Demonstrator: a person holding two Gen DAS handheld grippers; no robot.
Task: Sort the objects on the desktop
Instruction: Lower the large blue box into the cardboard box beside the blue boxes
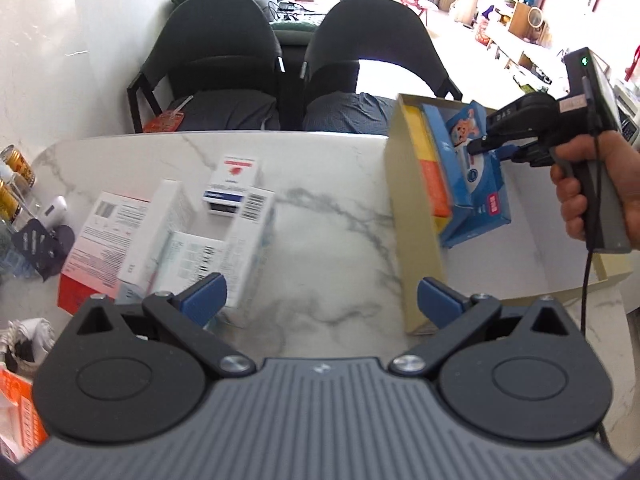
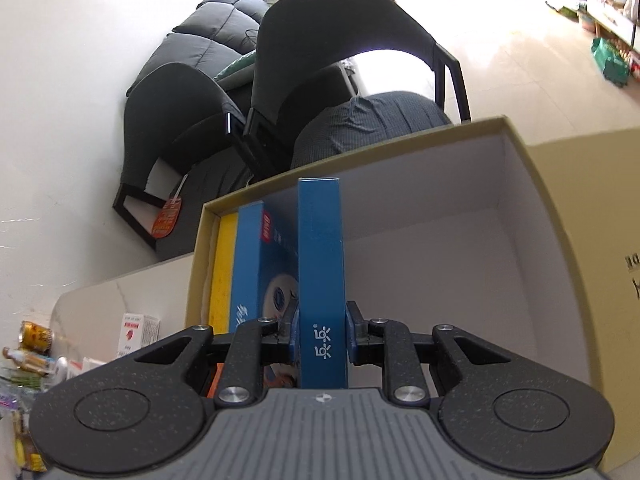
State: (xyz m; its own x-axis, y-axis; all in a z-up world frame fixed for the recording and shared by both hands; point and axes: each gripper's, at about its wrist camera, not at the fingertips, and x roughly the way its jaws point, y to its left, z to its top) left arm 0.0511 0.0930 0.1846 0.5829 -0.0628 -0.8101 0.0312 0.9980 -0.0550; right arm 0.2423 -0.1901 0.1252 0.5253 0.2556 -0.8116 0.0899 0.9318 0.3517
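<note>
Clutter at far left: cans point(image 1: 14, 168) at the table point(image 1: 320, 216) edge, then a loose heap of white cartons point(image 1: 176, 232) awaiting sorting. Left gripper point(image 1: 320, 300) hovers over bare marble between heap and storage box point(image 1: 416, 240), jaws wide apart, holding nothing. Right gripper point(image 2: 322, 334), clamped on a slim blue box point(image 2: 322, 280) held on edge, hangs above the storage box beside a second blue box point(image 2: 256, 280) and yellow box point(image 2: 224, 280) standing against the left wall. Likely fault: releasing before the slim box rests against its neighbour would let it topple flat, since nothing supports its open right side.
</note>
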